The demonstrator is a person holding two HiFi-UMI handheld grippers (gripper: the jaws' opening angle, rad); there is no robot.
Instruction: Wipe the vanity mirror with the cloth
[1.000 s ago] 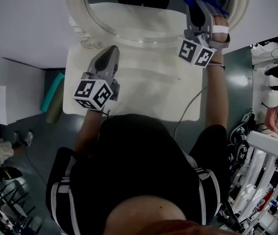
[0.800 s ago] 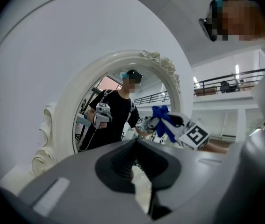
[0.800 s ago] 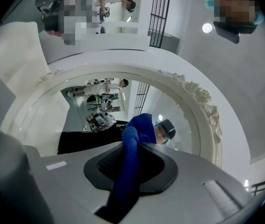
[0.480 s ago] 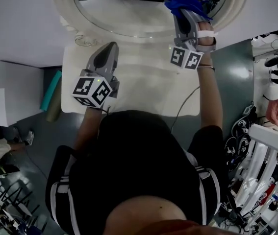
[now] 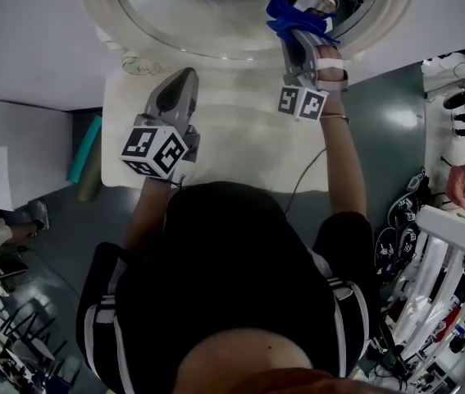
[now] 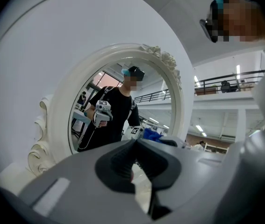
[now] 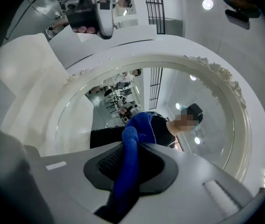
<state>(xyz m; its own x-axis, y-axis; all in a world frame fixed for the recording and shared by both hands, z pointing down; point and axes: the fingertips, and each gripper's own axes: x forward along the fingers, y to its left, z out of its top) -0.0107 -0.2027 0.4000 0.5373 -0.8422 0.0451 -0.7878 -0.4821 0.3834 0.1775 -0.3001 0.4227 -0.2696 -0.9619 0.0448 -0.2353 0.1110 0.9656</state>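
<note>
Though overhead hides it, right gripper (image 7: 131,147) clamps cloth (image 7: 139,125)

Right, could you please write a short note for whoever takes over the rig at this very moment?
Left gripper: fingers shut with nothing between them, held over the white table in front of the vanity mirror.
Right gripper: fingers shut on the blue cloth, raised to the lower right part of the mirror's glass as the head view shows it.
Done: the cloth is picked up and brought to the glass. Whether it touches, or how much is already wiped, cannot be told.
Left: wipe across the glass, probably sweeping toward its left side.
</note>
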